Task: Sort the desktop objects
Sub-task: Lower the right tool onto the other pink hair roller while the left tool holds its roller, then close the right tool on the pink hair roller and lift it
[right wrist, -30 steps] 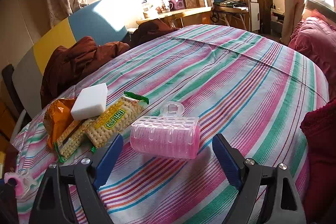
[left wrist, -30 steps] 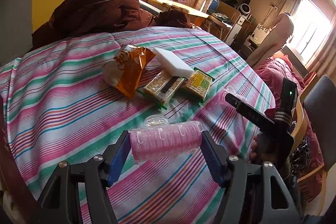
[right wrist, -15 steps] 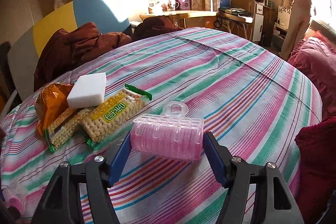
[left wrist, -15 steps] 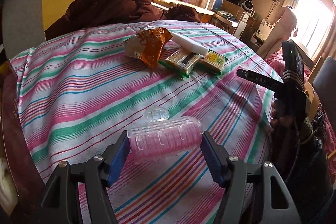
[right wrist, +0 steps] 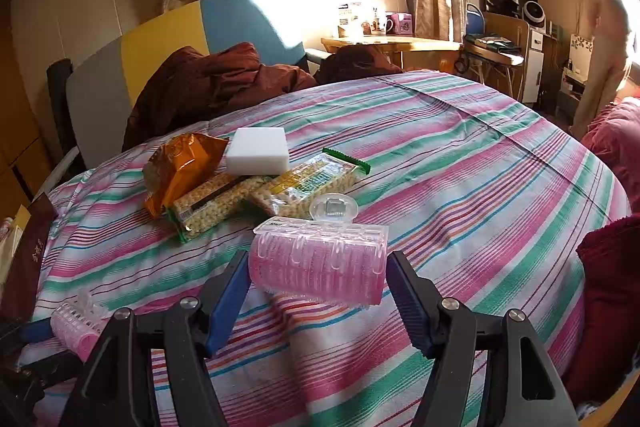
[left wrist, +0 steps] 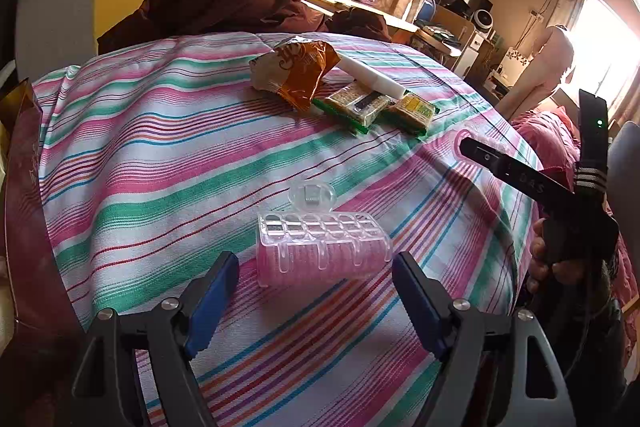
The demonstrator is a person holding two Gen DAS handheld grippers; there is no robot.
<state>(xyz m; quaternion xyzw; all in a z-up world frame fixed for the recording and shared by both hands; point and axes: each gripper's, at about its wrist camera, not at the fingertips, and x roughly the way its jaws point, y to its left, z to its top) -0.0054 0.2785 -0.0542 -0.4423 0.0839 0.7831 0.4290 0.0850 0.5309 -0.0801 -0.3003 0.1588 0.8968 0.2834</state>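
Observation:
Two pink hair rollers with clear clips are in play. One roller [left wrist: 324, 251] lies on the striped tablecloth [left wrist: 160, 155] between the fingers of my left gripper [left wrist: 316, 279], which is open with a gap on each side. My right gripper [right wrist: 318, 275] is shut on the other roller [right wrist: 320, 263], held just above the cloth. In the right wrist view the first roller [right wrist: 76, 327] shows at the lower left. A pile sits further back: an orange snack bag [right wrist: 180, 163], a white sponge block [right wrist: 258, 151] and two cracker packs [right wrist: 216, 199] [right wrist: 308, 179].
A brown garment [right wrist: 216, 83] lies heaped at the table's far side against a padded yellow and blue backrest. A dark red booklet [left wrist: 24, 207] sits at the left edge. A red cushion [right wrist: 608, 287] is at the right. A person [right wrist: 608, 39] stands by the far window.
My left gripper carried its roller back toward the near left, set it on the cloth and opened. My right gripper shut on the second roller and lifted it slightly.

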